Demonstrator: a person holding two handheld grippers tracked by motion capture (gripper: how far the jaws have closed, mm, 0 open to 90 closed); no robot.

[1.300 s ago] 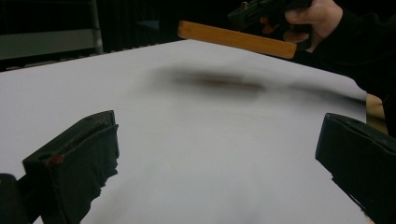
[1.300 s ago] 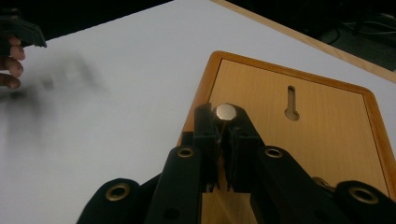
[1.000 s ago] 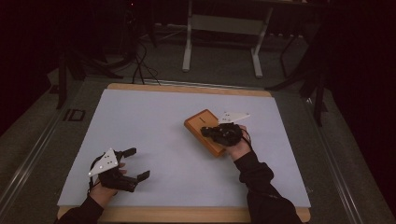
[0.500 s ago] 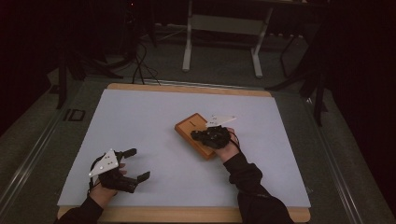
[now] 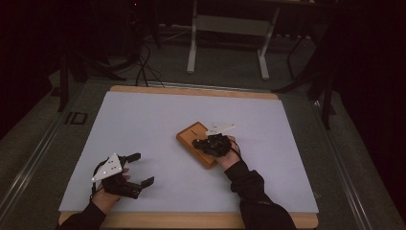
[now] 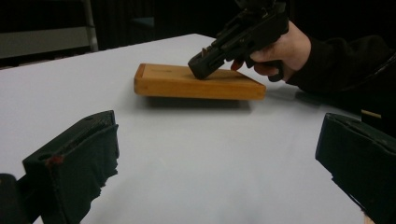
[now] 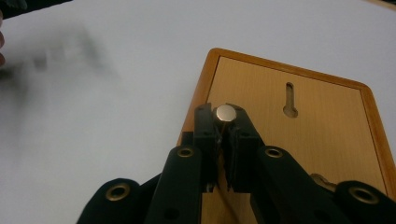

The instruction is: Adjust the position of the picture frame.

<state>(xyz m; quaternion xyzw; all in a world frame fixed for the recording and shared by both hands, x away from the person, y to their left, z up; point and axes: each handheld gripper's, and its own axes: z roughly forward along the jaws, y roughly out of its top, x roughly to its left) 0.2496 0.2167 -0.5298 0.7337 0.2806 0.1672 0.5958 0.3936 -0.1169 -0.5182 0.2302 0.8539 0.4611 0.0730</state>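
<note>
Wooden board (image 5: pixel 197 143) lies flat mid-table on the white sheet (image 5: pixel 143 124), right gripper (image 5: pixel 207 143) over it; left gripper (image 5: pixel 136 170) near front-left, well apart.

Left gripper view: its jaws wide apart, empty. Board looks rigid, light; best grabbed by an edge.

Right gripper view: jaws clamped on a small metal knob (image 7: pixel 226 112) at the board's edge; keyhole slot (image 7: pixel 290 99) beside. Knob looks slippery. Nothing in the way.
</note>
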